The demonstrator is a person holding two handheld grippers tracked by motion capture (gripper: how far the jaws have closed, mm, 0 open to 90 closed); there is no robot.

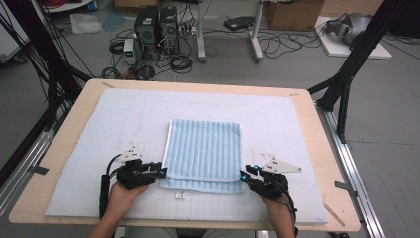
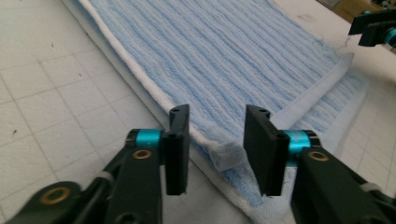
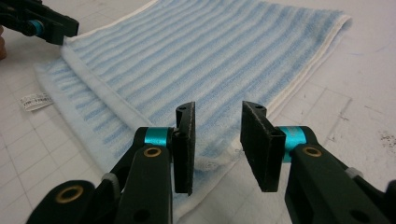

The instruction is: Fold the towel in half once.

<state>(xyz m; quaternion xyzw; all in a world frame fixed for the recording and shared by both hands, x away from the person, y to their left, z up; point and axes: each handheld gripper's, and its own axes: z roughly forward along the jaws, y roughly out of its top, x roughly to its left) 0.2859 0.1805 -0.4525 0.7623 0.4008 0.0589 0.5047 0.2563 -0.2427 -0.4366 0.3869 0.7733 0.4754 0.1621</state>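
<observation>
High view: folded light-blue striped terry towel [image 1: 204,154] on the white gridded mat [image 1: 124,119].
Left gripper [image 1: 161,172] and right gripper [image 1: 243,176] flank its near corners, jaws parted, gripping nothing.

From the high view I get even, diffuse overhead light, moderately bright, with no hard shadows on the bench [image 1: 64,144]; the floor behind reads greyer and dimmer. That picture is soft and low in detail, slightly blocky. In both gripper views the near black parts of the tongs are a little blurred and nearly featureless in their darkness, with small bright glints on the teal collars. The towel [image 2: 224,56] looks sharpest mid-frame and softens toward the far edge. Straight grid lines bow slightly at the frame edges. Shadows under the towel's folds are faint.
</observation>
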